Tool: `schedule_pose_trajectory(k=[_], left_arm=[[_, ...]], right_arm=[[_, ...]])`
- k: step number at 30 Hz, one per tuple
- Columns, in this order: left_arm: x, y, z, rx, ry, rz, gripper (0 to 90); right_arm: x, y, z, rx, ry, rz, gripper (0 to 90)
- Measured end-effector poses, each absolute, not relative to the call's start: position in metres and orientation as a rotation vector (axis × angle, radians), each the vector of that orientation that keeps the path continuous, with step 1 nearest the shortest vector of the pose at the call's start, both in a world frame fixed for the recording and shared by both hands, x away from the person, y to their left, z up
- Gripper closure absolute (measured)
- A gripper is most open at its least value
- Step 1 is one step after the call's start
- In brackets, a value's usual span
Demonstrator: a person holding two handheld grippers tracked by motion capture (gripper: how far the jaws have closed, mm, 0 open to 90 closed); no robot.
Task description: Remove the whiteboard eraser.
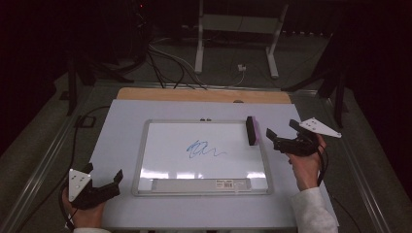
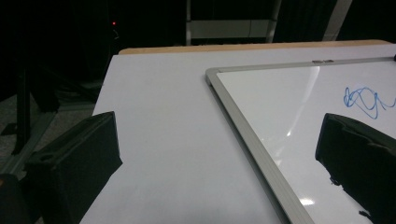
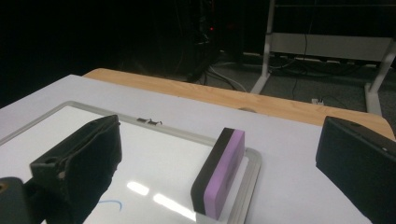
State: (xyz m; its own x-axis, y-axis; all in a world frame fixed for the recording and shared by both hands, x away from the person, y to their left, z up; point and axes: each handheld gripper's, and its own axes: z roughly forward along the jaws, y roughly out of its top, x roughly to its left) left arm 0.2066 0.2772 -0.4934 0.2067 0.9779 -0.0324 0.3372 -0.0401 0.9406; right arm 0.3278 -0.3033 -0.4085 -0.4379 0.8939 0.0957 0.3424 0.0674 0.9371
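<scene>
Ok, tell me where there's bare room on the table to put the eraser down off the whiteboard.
Widest bare patch: the white mat left of the whiteboard, ahead of the left gripper. A bare band also runs between the board's far edge and the wooden strip. The right side is tight: the eraser and the right gripper crowd that corner.

You see a glossy whiteboard [image 1: 204, 145] in a matt metal-look frame. The eraser [image 3: 218, 171] looks foam-like and matt; the tabletop edge [image 3: 280, 105] shows bare wood.
</scene>
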Motion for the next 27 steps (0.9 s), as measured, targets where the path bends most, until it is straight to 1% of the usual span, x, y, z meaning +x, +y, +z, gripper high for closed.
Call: schedule_pose_trajectory(k=[14, 27], left_arm=[[0.207, 0.277, -0.494, 1.552, 1.29, 0.867, 0.7], [0.207, 0.278, -0.494, 1.555, 1.29, 0.864, 0.6]], right_arm=[[0.352, -0.298, -0.406, 1.276, 1.853, 1.344, 0.4], [0.382, -0.293, -0.423, 1.346, 1.928, 1.251, 0.4]])
